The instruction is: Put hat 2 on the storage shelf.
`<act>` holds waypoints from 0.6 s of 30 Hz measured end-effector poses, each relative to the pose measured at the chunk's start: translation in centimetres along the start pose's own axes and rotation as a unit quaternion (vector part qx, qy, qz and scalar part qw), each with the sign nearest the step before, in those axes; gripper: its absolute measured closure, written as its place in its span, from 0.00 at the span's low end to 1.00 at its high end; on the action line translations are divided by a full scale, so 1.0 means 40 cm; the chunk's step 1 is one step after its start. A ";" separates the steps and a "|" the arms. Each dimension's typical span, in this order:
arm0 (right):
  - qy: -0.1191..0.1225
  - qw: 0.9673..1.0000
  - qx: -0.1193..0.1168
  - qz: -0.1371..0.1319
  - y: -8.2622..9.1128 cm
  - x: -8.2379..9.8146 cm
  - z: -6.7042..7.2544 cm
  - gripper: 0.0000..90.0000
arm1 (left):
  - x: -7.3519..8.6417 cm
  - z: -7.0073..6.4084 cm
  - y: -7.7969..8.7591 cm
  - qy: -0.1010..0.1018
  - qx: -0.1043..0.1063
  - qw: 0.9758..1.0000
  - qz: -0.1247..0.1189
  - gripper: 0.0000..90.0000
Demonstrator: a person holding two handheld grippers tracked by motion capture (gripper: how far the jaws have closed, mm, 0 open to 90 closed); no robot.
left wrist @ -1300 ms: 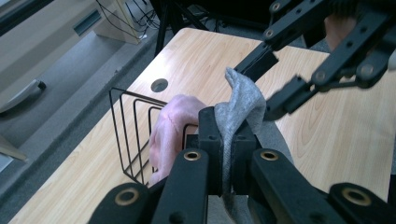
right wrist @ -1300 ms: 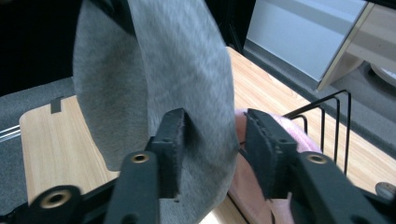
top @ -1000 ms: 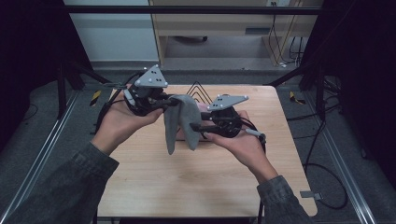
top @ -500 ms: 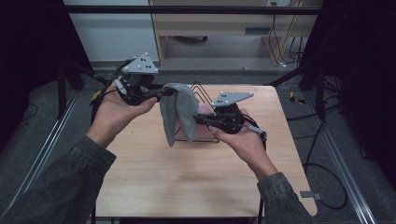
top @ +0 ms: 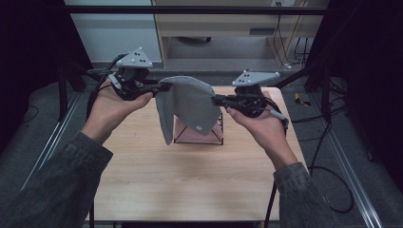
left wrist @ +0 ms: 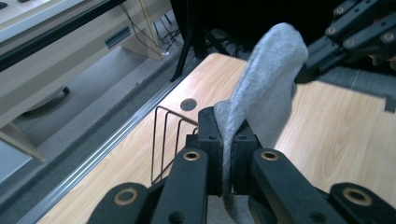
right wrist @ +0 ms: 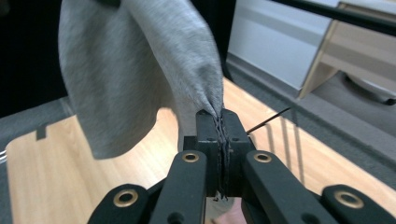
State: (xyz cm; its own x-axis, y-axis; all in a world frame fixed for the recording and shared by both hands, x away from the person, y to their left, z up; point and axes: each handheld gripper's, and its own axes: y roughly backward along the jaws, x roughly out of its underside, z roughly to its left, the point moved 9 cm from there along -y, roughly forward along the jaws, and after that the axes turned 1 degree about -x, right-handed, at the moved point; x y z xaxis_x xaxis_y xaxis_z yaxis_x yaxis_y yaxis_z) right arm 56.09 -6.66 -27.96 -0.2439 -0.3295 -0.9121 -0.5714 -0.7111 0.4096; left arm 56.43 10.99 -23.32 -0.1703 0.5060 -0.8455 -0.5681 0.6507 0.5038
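A grey cloth (top: 187, 105) hangs in the air above the table, stretched between both grippers. My left gripper (top: 164, 87) is shut on the cloth's left upper corner, and the pinched fabric (left wrist: 227, 140) shows between its jaws. My right gripper (top: 216, 100) is shut on the cloth's right edge; its jaws clamp the grey cloth (right wrist: 140, 60) at a bunched corner. In the left gripper view the other gripper (left wrist: 322, 51) holds the cloth's far end. Below the cloth stands a black wire rack (top: 209, 137) with something pink (top: 183, 130) inside it.
The wooden table (top: 190, 185) has open surface toward its front. The wire rack (left wrist: 163, 135) stands near the table's back edge, next to a round hole (left wrist: 188, 104) in the top. Metal rails run along both sides, and a shelf unit (top: 228, 23) stands beyond.
Both grippers have risen and moved apart, spreading the cloth wider between them. The cloth, earlier bunched and hanging low over the rack, now hangs higher and more open.
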 end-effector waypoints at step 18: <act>-0.015 0.999 0.040 -0.030 0.042 -0.078 -0.086 0.99 | -0.045 -0.002 -0.025 0.008 0.014 0.999 -0.032 0.96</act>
State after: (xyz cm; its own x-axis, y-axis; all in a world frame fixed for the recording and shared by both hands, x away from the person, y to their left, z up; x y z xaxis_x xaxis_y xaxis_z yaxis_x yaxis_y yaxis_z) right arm 58.57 -8.97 -24.37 -0.2305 -0.2672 -0.9357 -0.6463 -0.6768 0.3525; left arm 57.23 9.38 -22.33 -0.1467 0.4542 -0.8787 -0.5554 0.6972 0.4531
